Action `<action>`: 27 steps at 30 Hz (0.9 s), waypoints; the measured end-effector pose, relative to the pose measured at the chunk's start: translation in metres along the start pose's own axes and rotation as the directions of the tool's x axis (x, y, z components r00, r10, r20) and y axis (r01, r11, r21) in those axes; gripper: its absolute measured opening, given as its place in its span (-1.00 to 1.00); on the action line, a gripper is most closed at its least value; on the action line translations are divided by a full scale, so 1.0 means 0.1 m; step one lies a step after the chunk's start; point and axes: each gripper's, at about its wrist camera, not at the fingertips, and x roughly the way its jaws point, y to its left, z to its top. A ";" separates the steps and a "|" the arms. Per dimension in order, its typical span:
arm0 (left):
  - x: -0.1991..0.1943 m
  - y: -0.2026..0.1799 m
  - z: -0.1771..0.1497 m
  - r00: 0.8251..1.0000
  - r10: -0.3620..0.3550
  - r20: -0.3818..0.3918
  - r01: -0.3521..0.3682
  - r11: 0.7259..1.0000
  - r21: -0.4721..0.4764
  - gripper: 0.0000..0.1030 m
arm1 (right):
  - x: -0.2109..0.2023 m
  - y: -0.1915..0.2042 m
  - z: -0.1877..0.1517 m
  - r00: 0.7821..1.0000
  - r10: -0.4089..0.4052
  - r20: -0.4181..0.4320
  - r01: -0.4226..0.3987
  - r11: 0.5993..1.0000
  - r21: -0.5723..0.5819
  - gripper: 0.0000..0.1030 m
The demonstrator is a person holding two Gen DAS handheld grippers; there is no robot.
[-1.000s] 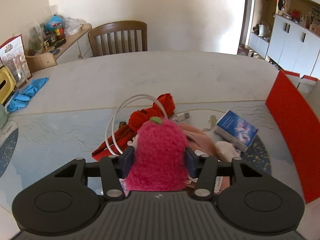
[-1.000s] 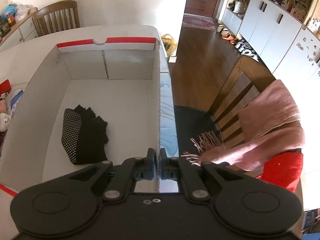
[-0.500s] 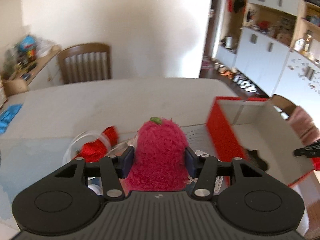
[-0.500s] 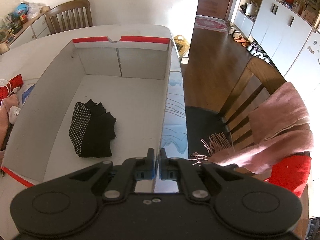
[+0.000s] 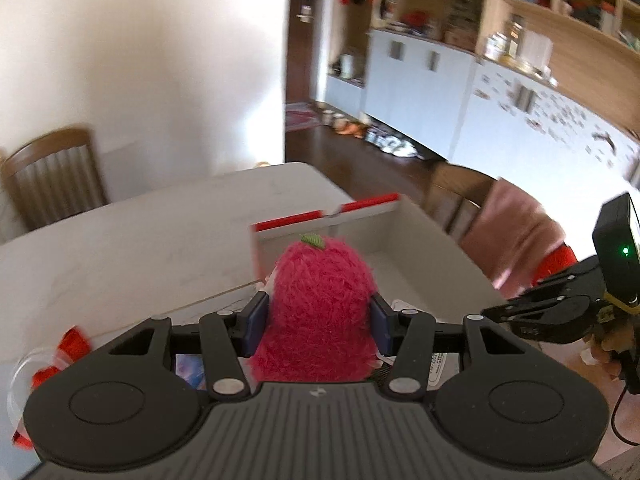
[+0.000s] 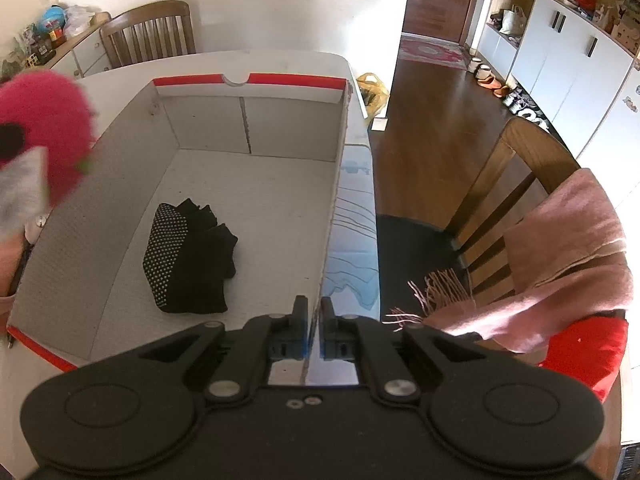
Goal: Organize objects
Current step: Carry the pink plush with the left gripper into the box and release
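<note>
Currently a pink plush strawberry (image 5: 316,304) is clamped in the left gripper (image 5: 318,320) and held just left of the box (image 6: 120,168); release over its floor is called for. Its right wall is pinched by the closed right gripper (image 6: 314,320).

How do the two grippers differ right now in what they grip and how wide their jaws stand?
The left gripper is clamped on the pink plush toy, jaws spread around it; the right gripper pinches the box wall, jaws nearly together. The left carries its load in the air; the right holds something resting on the table. Both are closed on something.
</note>
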 end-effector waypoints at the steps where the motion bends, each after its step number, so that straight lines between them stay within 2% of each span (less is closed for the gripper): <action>1: 0.08 -0.07 0.04 1.000 -0.010 -0.007 0.011 1.000 0.018 -0.01 | 0.00 0.00 0.00 1.000 0.001 0.000 -0.001 1.000 -0.001 -0.91; 8: 0.63 -0.44 0.19 0.997 -0.052 -0.056 0.057 0.995 0.086 -0.01 | 0.00 -0.03 0.00 1.000 0.016 -0.002 -0.016 1.000 0.004 -0.90; 14: 1.11 -0.64 0.23 0.995 -0.027 -0.094 0.043 0.984 0.172 -0.01 | 0.00 -0.05 0.02 1.000 0.025 -0.007 -0.025 1.000 0.006 -0.90; 27: 1.78 -0.77 0.19 0.977 -0.049 -0.207 0.089 0.978 0.188 0.01 | 0.01 -0.06 0.01 1.000 0.028 -0.011 -0.028 1.000 0.005 -0.89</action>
